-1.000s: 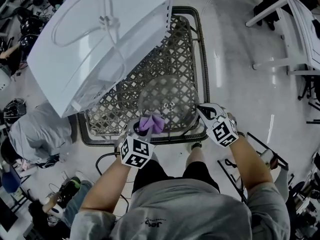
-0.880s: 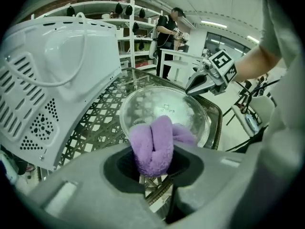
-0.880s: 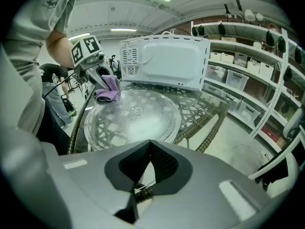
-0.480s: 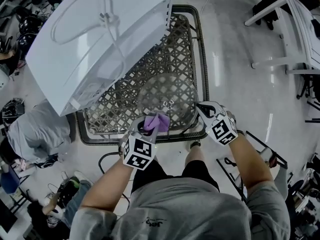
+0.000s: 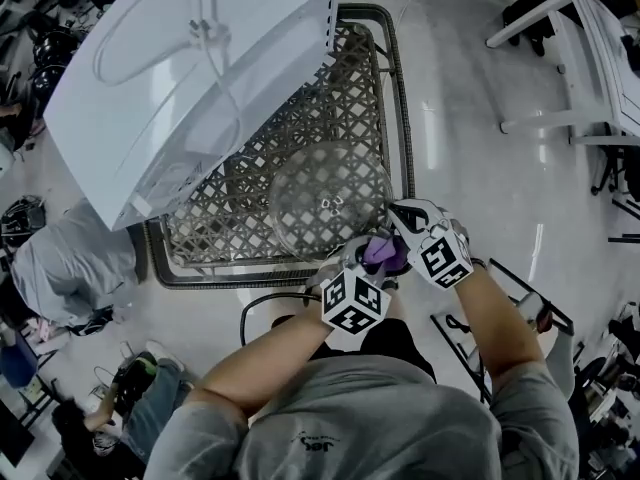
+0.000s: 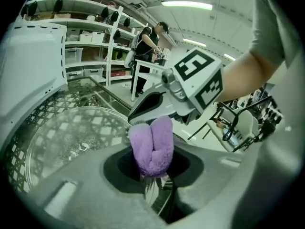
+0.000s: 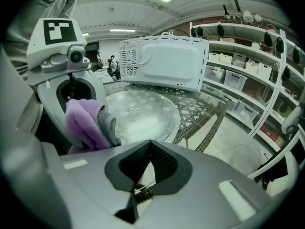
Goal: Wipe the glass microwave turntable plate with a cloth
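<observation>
Head view, left to right: glass plate flat on wicker desk; left claw clenched on purple cloth at plate's near-right rim; right claw pinched shut just beside. Risk: a shove there sliding plate off desk's near edge.

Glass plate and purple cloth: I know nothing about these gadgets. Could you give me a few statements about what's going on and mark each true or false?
1. The left gripper is holding a purple cloth. True.
2. The glass turntable plate sits inside the microwave. False: it lies on the woven lattice table, outside the microwave.
3. The microwave is white. True.
4. The cloth is over the plate's centre. False: it is at the rim nearest the person, beside the right gripper.
</observation>
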The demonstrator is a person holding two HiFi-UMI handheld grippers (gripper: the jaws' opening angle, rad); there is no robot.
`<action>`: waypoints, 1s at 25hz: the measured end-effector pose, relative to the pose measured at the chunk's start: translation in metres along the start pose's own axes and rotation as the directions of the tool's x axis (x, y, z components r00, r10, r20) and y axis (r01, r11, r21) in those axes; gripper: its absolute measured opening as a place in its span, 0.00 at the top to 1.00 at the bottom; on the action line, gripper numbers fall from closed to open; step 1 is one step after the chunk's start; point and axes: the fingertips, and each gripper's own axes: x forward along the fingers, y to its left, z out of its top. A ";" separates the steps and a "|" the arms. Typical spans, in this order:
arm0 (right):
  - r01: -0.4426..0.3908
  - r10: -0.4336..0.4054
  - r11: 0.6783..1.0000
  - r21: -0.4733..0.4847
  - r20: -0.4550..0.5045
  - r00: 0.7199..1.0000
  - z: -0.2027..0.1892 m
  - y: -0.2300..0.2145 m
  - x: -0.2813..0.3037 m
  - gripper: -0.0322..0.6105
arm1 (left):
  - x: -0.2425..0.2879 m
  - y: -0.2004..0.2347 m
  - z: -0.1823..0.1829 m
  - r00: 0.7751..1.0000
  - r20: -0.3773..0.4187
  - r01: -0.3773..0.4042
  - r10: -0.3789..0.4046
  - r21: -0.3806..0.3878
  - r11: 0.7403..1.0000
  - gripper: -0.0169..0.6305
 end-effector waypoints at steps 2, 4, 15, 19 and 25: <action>0.000 0.000 1.000 -0.001 0.004 1.000 0.000 0.000 0.000 0.93 | 0.002 0.007 -0.006 1.000 -0.020 -0.015 0.015 -0.002 1.000 0.83; 0.001 -0.001 1.000 -0.002 0.007 1.000 0.000 0.000 0.001 0.93 | -0.002 0.012 -0.011 0.999 -0.033 -0.021 0.020 -0.003 1.000 0.83; 0.002 -0.002 1.000 0.004 0.009 1.000 0.000 -0.001 -0.001 0.93 | -0.062 0.062 -0.061 0.995 -0.080 -0.079 0.065 -0.191 0.978 0.83; 0.000 0.000 1.000 -0.002 0.005 1.000 -0.001 0.001 0.000 0.93 | -0.097 0.085 -0.088 0.985 -0.117 -0.148 0.124 -0.230 0.962 0.83; -0.002 0.002 1.000 -0.002 0.003 1.000 0.000 -0.001 -0.001 0.93 | -0.131 0.104 -0.116 0.968 -0.170 -0.225 0.187 -0.239 0.945 0.83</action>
